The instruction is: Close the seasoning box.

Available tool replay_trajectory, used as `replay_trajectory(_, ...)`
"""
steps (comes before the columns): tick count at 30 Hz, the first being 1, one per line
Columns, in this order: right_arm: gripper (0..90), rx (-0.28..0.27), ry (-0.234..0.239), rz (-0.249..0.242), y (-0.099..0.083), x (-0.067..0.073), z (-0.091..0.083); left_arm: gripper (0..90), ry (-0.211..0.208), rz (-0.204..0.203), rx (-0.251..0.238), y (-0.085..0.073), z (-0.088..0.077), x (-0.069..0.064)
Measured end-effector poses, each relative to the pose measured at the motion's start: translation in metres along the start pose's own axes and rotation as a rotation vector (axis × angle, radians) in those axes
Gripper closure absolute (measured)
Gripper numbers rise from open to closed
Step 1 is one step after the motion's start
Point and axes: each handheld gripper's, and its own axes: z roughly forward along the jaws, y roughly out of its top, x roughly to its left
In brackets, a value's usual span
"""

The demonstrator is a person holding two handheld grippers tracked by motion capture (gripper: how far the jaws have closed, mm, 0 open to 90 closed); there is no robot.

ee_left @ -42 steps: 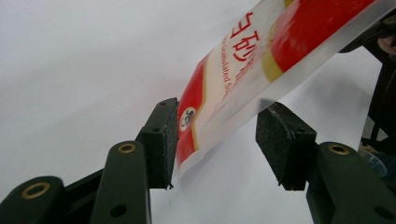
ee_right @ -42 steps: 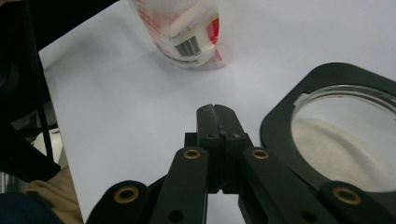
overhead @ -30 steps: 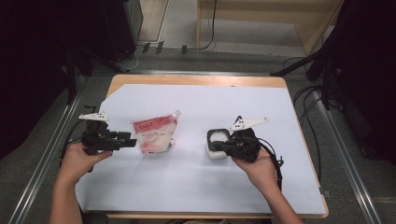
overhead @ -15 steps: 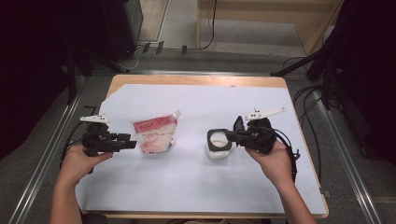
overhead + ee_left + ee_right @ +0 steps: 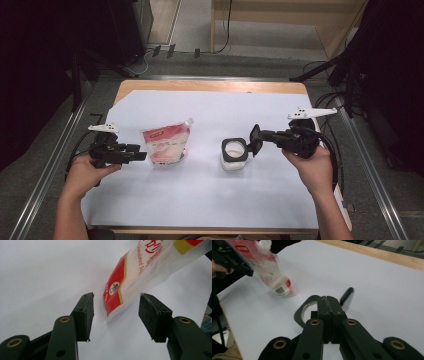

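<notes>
A: Right tool [image 5: 260, 136] first: clamped fully shut, nothing visible between the pads. Pulled back and up since a second ago.

B: And taken the flip lid [image 5: 255, 140] along? Standing upright now just off the tips, no longer flat over the jar [image 5: 234, 163].

A: Looks so. Can't tell whether pinched or merely pushed. Either way, mouth exposed and, by my reckoning, ready for filling.

B: Left tool [image 5: 115, 307]?

A: About half open, straddling the lower corner of the pouch [image 5: 140, 272] with a gap at each pad. No grip yet. Kept in place meanwhile.

B: So probably needs closing on that corner before any lifting or pouring.

A: Likely. Pouch leaning just ahead of the left tool, jar just ahead of and below the right one, both on the tabletop [image 5: 200, 200].

B: Materials?

A: Glossy, crinkly film, red and white, soft-bodied, with a white spout [image 5: 188, 121] at the top corner. Small round white jar, black ring [image 5: 299, 313] at the mouth, stiff black flip lid. Matte white tabletop cover.
</notes>
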Motion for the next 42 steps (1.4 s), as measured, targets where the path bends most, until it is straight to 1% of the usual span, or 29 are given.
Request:
replay_trajectory(2, 90.0, -0.006, -0.024, 0.000, -0.001, -0.005, -0.002, 46.9, -0.002, -0.003, 0.007, 0.000, 0.001, 0.000)
replay_trajectory(3, 90.0, -0.008, -0.032, 0.014, -0.003, -0.009, -0.002, 46.9, 0.000, -0.004, 0.006, 0.000, 0.001, 0.000)
replay_trajectory(6, 90.0, 0.004, -0.042, 0.032, -0.008, -0.015, 0.002, 46.6, 0.002, -0.006, 0.003, 0.000, 0.000, 0.000)
replay_trajectory(9, 90.0, 0.030, -0.030, 0.070, -0.016, -0.023, 0.014, 46.0, -0.002, -0.004, -0.003, 0.000, 0.000, 0.000)
replay_trajectory(10, 90.0, 0.030, -0.030, 0.070, -0.016, -0.023, 0.014, 45.9, -0.002, -0.004, -0.003, 0.000, 0.000, 0.000)
replay_trajectory(11, 90.0, 0.037, -0.021, 0.081, -0.019, -0.025, 0.018, 45.9, 0.002, -0.003, -0.003, 0.000, 0.000, 0.000)
replay_trajectory(12, 90.0, 0.049, -0.009, 0.092, -0.024, -0.028, 0.028, 45.5, 0.009, 0.002, 0.001, 0.000, 0.000, 0.001)
replay_trajectory(14, 90.0, 0.057, -0.005, 0.091, -0.025, -0.027, 0.032, 45.2, 0.004, 0.002, -0.001, 0.000, 0.001, 0.001)
replay_trajectory(15, 90.0, 0.067, -0.005, 0.091, -0.026, -0.026, 0.036, 45.2, 0.008, 0.002, 0.001, 0.000, 0.000, 0.001)
replay_trajectory(16, 90.0, 0.073, -0.014, 0.086, -0.027, -0.025, 0.038, 45.1, 0.006, 0.001, -0.003, 0.000, 0.000, 0.001)
replay_trajectory(19, 90.0, 0.080, -0.014, 0.090, -0.029, -0.024, 0.042, 45.0, 0.005, 0.002, -0.005, 0.000, 0.000, 0.001)
replay_trajectory(20, 90.0, 0.082, -0.015, 0.089, -0.029, -0.024, 0.042, 45.0, 0.009, 0.002, 0.000, 0.000, 0.000, 0.001)
replay_trajectory(24, 90.0, 0.082, -0.010, 0.082, -0.029, -0.022, 0.044, 44.9, -0.001, 0.002, -0.002, 0.001, 0.001, 0.000)
replay_trajectory(26, 90.0, 0.085, -0.009, 0.082, -0.029, -0.021, 0.045, 44.9, 0.002, 0.003, 0.000, 0.001, 0.002, 0.000)
replay_trajectory(27, 90.0, 0.083, -0.010, 0.073, -0.029, -0.020, 0.045, 44.9, 0.007, 0.003, 0.002, 0.001, 0.002, 0.000)
replay_trajectory(28, 90.0, 0.085, -0.006, 0.073, -0.029, -0.019, 0.046, 44.9, 0.001, -0.002, 0.005, 0.001, 0.002, 0.000)
replay_trajectory(29, 90.0, 0.086, -0.006, 0.070, -0.029, -0.018, 0.046, 44.9, 0.003, -0.003, 0.001, 0.001, 0.002, 0.000)
replay_trajectory(31, 90.0, 0.084, 0.001, 0.062, -0.029, -0.016, 0.048, 44.8, -0.001, 0.004, 0.003, 0.001, 0.001, 0.001)
replay_trajectory(34, 90.0, 0.084, 0.010, 0.064, -0.029, -0.015, 0.049, 44.7, 0.003, 0.001, 0.000, 0.001, 0.002, 0.001)
replay_trajectory(35, 90.0, 0.084, 0.016, 0.055, -0.029, -0.014, 0.051, 44.5, 0.005, -0.001, 0.004, 0.001, 0.002, 0.001)
replay_trajectory(42, 90.0, 0.090, 0.021, 0.049, -0.030, -0.012, 0.054, 43.9, 0.002, -0.008, 0.006, 0.000, 0.004, 0.001)
